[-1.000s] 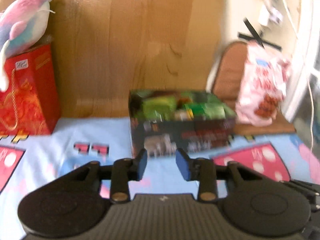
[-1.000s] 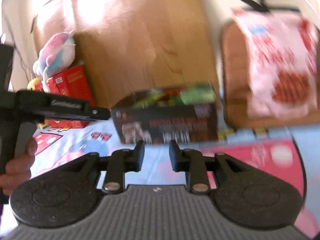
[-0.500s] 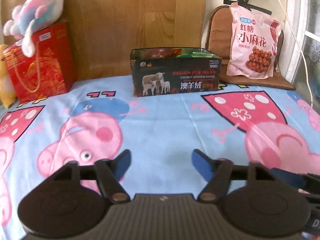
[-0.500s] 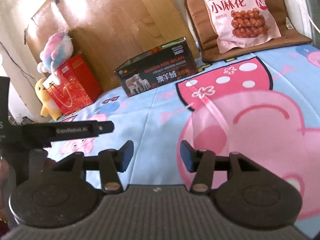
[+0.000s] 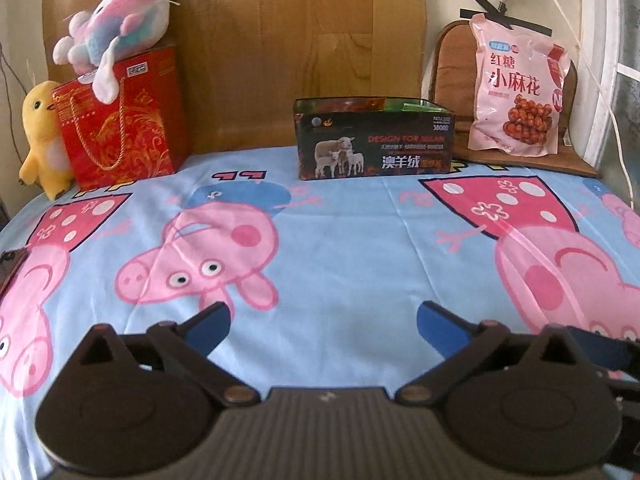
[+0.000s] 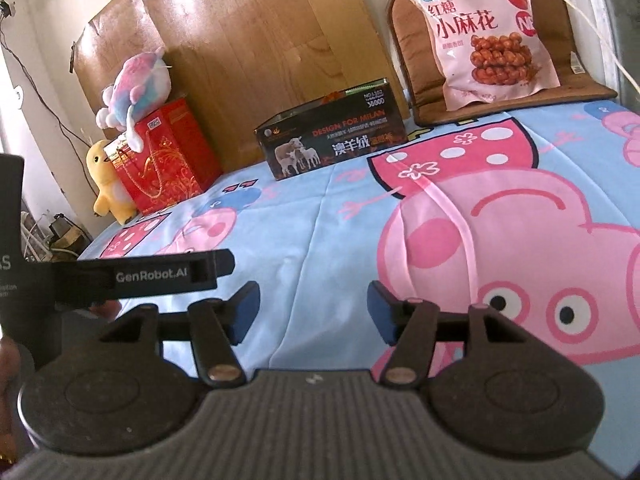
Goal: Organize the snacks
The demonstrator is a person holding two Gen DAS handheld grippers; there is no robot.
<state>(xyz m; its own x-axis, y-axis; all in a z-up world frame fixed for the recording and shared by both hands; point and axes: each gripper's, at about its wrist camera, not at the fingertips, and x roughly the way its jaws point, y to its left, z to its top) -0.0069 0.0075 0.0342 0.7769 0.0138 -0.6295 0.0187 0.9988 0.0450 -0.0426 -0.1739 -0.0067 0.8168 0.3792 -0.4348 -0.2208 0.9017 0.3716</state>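
Observation:
A dark box (image 5: 374, 146) with sheep printed on it stands at the far edge of the bed, with green and orange snack packs showing in its open top; it also shows in the right wrist view (image 6: 332, 140). A pink snack bag (image 5: 518, 92) leans upright on a brown cushion at the back right, also in the right wrist view (image 6: 482, 28). My left gripper (image 5: 322, 330) is open and empty, low over the sheet, far from the box. My right gripper (image 6: 314, 312) is open and empty, also near the front.
A red gift bag (image 5: 120, 120) with a plush toy (image 5: 114, 32) on top and a yellow duck plush (image 5: 42, 136) stand at the back left. A brown cushion (image 5: 452, 64) leans at the back right. The cartoon bedsheet (image 5: 340, 240) covers the bed. The left gripper's body (image 6: 120, 276) is at the right view's left.
Both grippers have pulled back from the box toward the front of the bed. Their jaws have opened wide. The box now looks far away.

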